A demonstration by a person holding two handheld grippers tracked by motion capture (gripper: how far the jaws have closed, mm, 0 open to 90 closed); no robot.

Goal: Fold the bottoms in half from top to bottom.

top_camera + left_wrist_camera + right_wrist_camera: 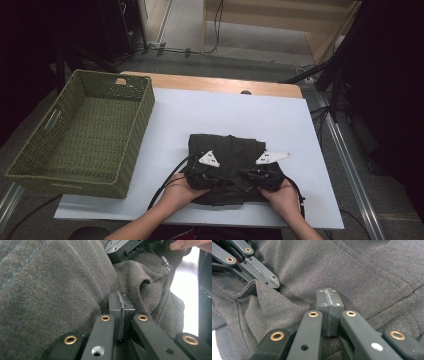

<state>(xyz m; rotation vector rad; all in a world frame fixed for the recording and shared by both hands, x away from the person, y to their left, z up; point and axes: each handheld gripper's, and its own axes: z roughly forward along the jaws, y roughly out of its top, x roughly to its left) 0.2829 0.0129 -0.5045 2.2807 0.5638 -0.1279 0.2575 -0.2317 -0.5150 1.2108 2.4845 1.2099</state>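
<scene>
A folded dark garment (226, 162) is seen lying on the white board (280, 125) that covers the table (225, 83), towards the near edge and right of centre. Its near portion is pressed by two tools. The left hand-held gripper (119, 307) is shown with its jaws brought together, pad against pad, the tips bearing on the grey-brown cloth beside a raised fold; whether a thin layer is pinched between them cannot be told. The right hand-held gripper (329, 302) is likewise closed, its tips set against a stitched panel, and again no cloth can be made out between the pads. In the high view each tool is held by a hand at the garment's near edge, the left one (202, 172) close to the right one (267, 175), with the bundle's middle between them.

A green woven basket (137, 130) stands well apart at the table's left, with nothing visible inside it.

The step in hand is judged to be the flattening or final folding of the garment, the bundle being pressed rather than lifted. For the next move, the jaws would need to be opened and slid around an edge so that all layers are gripped together, should the bundle be carried to the basket.
</scene>
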